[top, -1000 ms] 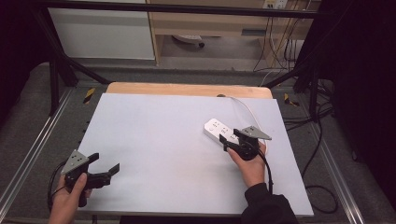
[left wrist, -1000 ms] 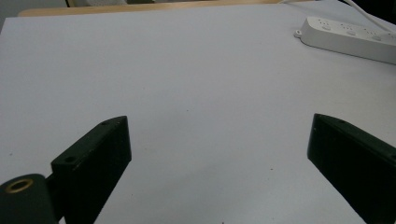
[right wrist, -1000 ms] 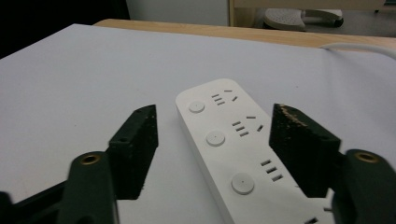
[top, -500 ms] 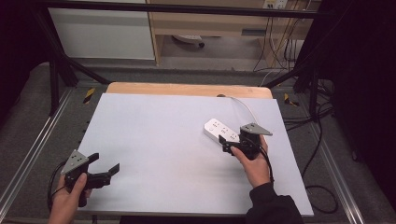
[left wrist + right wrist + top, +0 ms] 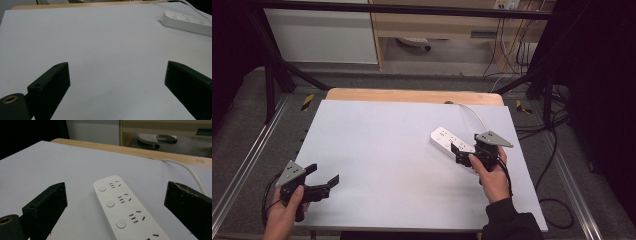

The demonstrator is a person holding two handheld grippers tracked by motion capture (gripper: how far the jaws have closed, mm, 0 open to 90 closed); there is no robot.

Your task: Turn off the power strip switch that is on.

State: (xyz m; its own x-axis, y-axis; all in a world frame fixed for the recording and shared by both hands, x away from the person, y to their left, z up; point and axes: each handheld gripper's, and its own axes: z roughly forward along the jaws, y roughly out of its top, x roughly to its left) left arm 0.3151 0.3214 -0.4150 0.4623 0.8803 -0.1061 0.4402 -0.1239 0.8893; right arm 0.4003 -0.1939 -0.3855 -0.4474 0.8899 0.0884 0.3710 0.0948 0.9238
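Down at the near left corner of the worktop (image 5: 377, 150), the left tool (image 5: 323, 182) sits in the person's left hand (image 5: 287, 212), jaws spread wide and pointing out across bare white surface. Nothing between them; the left gripper view has only blank worktop in the gap, with the power strip (image 5: 186, 22) well off at the far right.

Over to the right side: the right hand (image 5: 493, 177) grips the right tool (image 5: 463, 153), its grey plate (image 5: 493, 138) on top, and it's right over the near end of the white power strip (image 5: 451, 144). In the right gripper view the jaws stand wide apart, one on each side of the strip (image 5: 125, 208), which runs up the middle with its round buttons and socket slots facing up. Whether the jaws touch it, I can't tell.

Farther back, the strip's white cable (image 5: 472, 113) curves off toward the worktop's wooden far edge (image 5: 412, 95). Beyond that, grey floor, a white cabinet (image 5: 324, 32) and a wooden shelf unit (image 5: 437, 25).
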